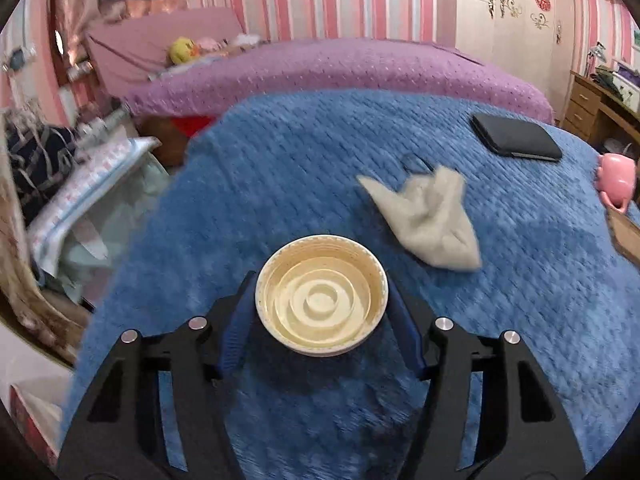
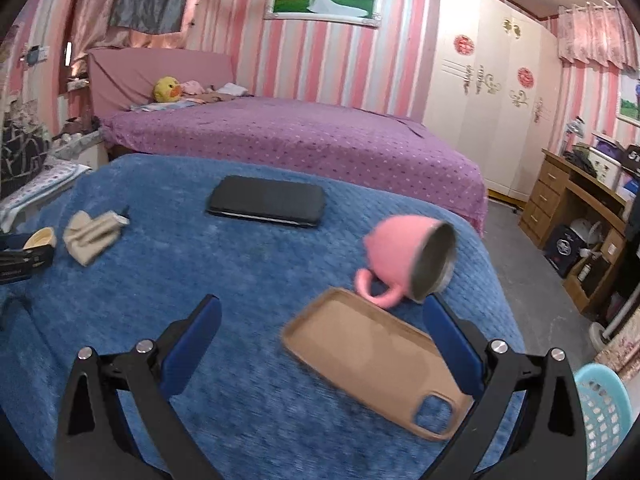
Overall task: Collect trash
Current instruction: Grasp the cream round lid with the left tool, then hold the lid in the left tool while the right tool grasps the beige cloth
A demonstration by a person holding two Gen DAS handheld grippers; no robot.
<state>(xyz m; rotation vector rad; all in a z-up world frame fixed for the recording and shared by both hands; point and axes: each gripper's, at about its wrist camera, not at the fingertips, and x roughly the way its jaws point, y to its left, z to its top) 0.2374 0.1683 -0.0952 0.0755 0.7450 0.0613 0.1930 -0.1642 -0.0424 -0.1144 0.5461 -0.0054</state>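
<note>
A round cream plastic lid (image 1: pixel 322 296) lies upside down on the blue blanket (image 1: pixel 280 184). My left gripper (image 1: pixel 320 284) is around it, its blue pads (image 1: pixel 236 328) pressing on both sides of the rim. A crumpled beige wad (image 1: pixel 428 220) lies just beyond it to the right. In the right wrist view the same lid (image 2: pixel 40 238) and wad (image 2: pixel 90 236) show at the far left. My right gripper (image 2: pixel 322 308) stands open over the blanket. A tan phone case (image 2: pixel 372 364) lies flat between its fingers, nearer the right one, with no pad touching it.
A pink mug (image 2: pixel 408 264) lies on its side past the phone case. A black phone (image 2: pixel 266 201) rests farther back. A light-blue basket (image 2: pixel 604 412) stands off the blanket's right edge. A purple bed (image 2: pixel 300 136) is behind, a wooden desk (image 2: pixel 560 200) to the right.
</note>
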